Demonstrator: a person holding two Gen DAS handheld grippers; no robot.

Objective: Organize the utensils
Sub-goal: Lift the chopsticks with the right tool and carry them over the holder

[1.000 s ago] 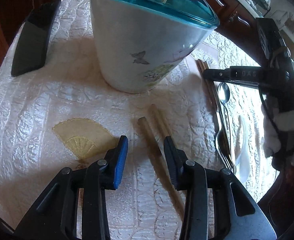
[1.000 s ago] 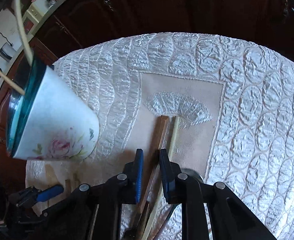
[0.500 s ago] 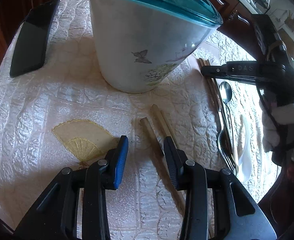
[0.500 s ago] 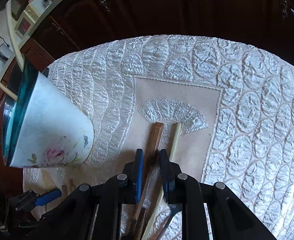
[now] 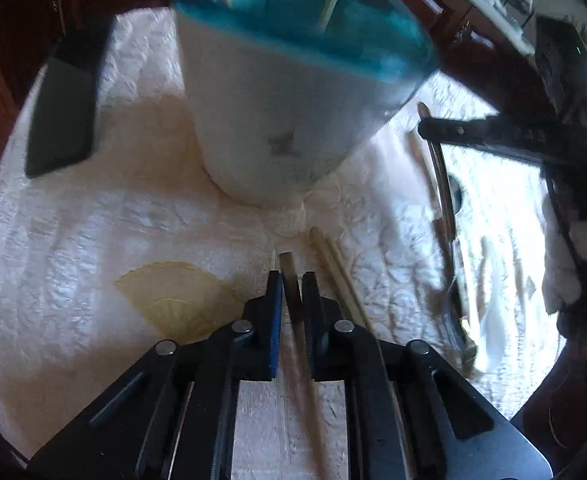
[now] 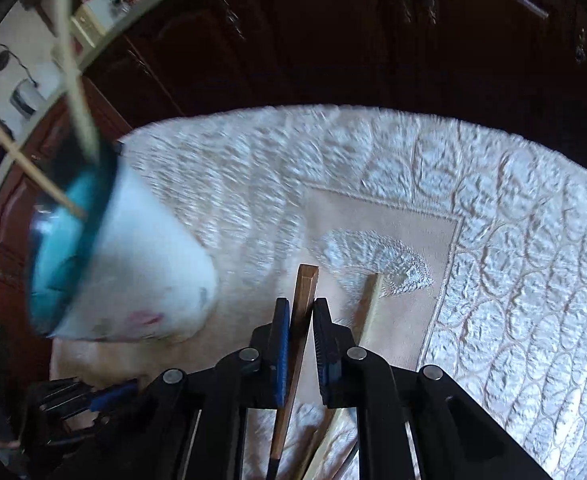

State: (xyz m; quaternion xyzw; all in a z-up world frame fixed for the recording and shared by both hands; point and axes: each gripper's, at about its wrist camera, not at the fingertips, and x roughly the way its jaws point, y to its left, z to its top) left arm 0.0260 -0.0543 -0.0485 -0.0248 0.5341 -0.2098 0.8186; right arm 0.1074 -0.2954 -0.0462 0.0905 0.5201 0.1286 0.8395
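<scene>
A dark wooden chopstick lies on the white quilted cloth, and my left gripper is closing onto it, pads pressed to both its sides. A paler chopstick lies just to its right. In the right wrist view my right gripper is closing on a brown chopstick, pads against it, its tip raised off the cloth. A pale chopstick lies to the right of it. The white cup with a teal rim stands upright and holds two sticks.
A spoon and a fork lie right of the cup, under the right gripper's arm. A flat black object lies at the far left. Dark wooden cabinets stand behind the table. My left gripper shows at lower left.
My left gripper's jaws went from wide apart to shut on the dark chopstick. My right gripper tightened on the brown chopstick and rose a little, lifting its tip.
</scene>
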